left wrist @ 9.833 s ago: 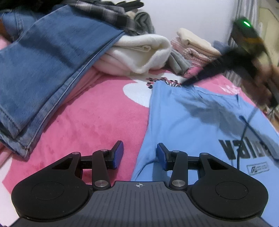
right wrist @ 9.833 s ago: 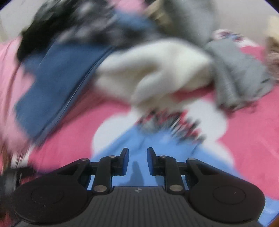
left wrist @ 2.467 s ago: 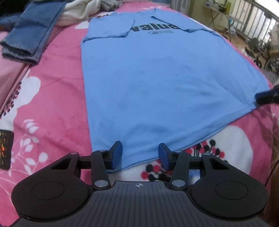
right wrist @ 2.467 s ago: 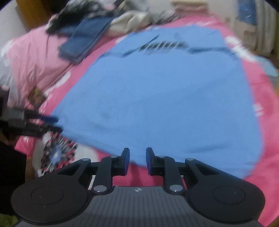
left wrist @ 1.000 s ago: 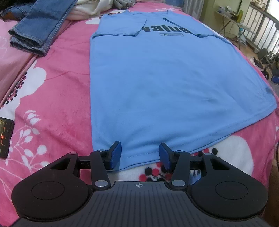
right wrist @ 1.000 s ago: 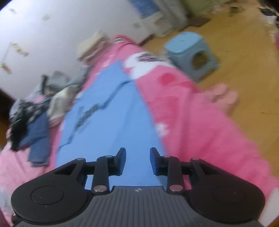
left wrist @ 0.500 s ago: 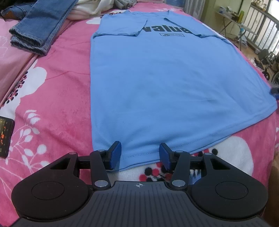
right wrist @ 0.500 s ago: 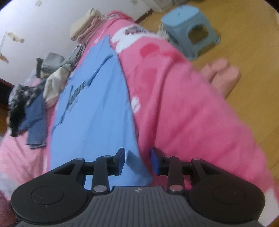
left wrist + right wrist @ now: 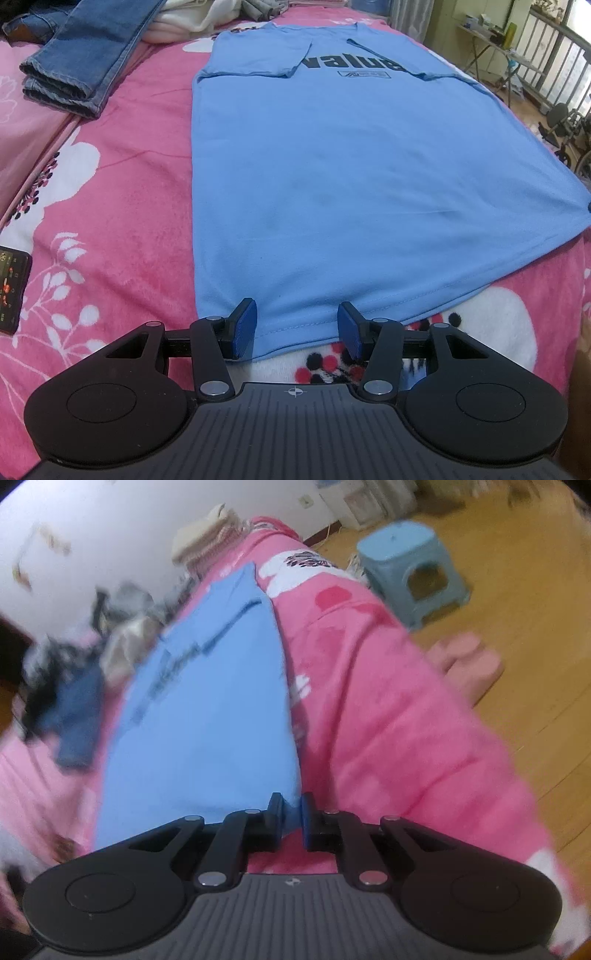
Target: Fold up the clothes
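A: Where's the shirt?

B: The blue T-shirt (image 9: 351,177) lies flat on the pink bed (image 9: 122,206), hem nearest. The left claw (image 9: 297,328) stands apart over the hem's left corner, pads not pressing.

A: And the right claw (image 9: 291,818)?

B: Its jaws are closing, with the shirt's right hem corner between them.

A: Farther off?

B: Folded jeans (image 9: 85,55) at the far left, a blue stool (image 9: 410,572) on the floor. No containers show.

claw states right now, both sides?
Left claw: open, straddling the hem of the blue T-shirt, nothing gripped.
Right claw: closing, jaws nearly together, with the T-shirt's corner between them.
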`<state>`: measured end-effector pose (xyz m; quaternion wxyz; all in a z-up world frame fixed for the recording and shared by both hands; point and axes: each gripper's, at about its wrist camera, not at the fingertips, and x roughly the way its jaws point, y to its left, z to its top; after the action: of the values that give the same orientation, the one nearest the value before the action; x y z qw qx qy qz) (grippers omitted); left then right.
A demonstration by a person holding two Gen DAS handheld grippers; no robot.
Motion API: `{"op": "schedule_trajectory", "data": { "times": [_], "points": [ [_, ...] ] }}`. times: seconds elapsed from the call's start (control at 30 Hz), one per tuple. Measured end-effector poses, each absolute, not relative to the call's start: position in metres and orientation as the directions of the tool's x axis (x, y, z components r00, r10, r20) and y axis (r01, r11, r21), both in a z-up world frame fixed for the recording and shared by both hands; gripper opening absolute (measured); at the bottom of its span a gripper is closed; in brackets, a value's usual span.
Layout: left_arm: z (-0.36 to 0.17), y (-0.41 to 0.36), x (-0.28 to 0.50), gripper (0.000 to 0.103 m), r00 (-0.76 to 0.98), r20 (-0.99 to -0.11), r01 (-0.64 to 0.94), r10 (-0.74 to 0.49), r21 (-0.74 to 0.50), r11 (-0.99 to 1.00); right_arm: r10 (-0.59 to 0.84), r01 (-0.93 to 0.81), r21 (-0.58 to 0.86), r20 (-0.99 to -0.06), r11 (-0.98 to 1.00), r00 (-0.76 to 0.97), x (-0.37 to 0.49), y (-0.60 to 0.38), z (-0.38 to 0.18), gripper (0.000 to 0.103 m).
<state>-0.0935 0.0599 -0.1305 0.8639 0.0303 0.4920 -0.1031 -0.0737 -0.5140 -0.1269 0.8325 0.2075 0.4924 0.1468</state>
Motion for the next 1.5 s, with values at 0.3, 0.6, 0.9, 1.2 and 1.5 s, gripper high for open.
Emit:
{"op": "schedule_trajectory", "data": {
  "times": [0.3, 0.6, 0.9, 1.2, 1.5],
  "points": [
    [-0.131, 0.060, -0.095, 0.050, 0.499, -0.855, 0.214, -0.143, -0.038, 0.976, 0.245, -0.037, 0.254, -0.869, 0.967, 0.430, -0.079, -0.494, -0.126, 0.012],
    [-0.130, 0.058, -0.097, 0.051, 0.503, -0.854, 0.193, -0.132, -0.037, 0.980, 0.231, -0.182, 0.154, -0.802, 0.971, 0.551, -0.080, -0.455, -0.095, 0.013],
    [-0.130, 0.058, -0.098, 0.052, 0.503, -0.854, 0.189, -0.135, -0.044, 0.981, 0.164, -0.149, 0.109, -0.886, 0.983, 0.433, -0.096, -0.454, -0.129, 0.013],
    [-0.130, 0.057, -0.098, 0.054, 0.504, -0.854, 0.180, -0.131, -0.045, 0.983, 0.201, -0.090, 0.181, -0.825, 0.979, 0.529, -0.100, -0.455, -0.091, 0.019],
    [-0.131, 0.058, -0.098, 0.056, 0.501, -0.855, 0.182, -0.134, -0.047, 0.982, 0.282, -0.151, 0.239, -0.791, 0.959, 0.542, -0.096, -0.419, -0.082, 0.026]
  ]
}}
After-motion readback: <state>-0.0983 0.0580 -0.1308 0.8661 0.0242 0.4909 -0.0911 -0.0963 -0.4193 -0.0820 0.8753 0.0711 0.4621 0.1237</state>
